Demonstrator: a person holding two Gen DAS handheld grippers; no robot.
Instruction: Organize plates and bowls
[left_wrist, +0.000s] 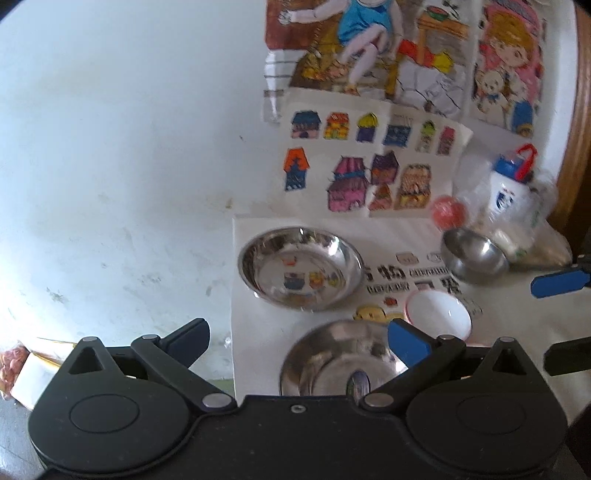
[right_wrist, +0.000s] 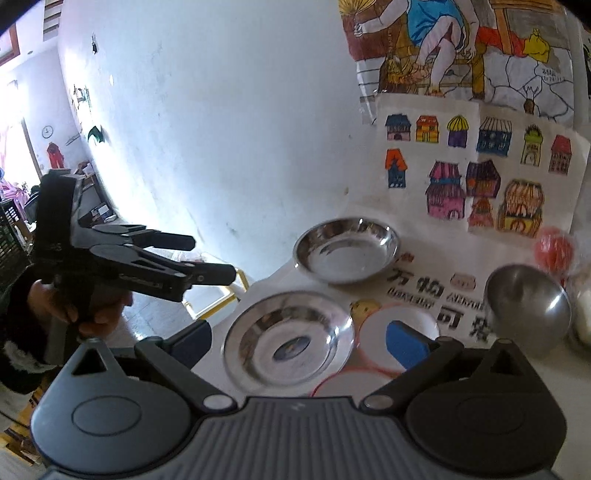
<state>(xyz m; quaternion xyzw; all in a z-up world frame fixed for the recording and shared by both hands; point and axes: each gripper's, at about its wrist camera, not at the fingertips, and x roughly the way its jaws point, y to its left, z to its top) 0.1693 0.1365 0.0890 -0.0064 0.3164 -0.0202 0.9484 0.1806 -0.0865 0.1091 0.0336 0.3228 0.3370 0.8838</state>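
Both my left gripper (left_wrist: 297, 341) and right gripper (right_wrist: 299, 341) hover wide apart and empty, while plates (right_wrist: 288, 338) and bowls (right_wrist: 526, 302) sit scattered, unstacked, across the surface (left_wrist: 258, 325), so nothing looks organized yet.

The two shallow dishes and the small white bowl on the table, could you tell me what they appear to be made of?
The far shallow dish and the near shallow dish look like polished stainless steel: both are silvery and mirror the coloured drawings and the light. The small white bowl has a glossy white inside with a thin red rim; it could be glazed ceramic or melamine, which the pictures cannot settle.
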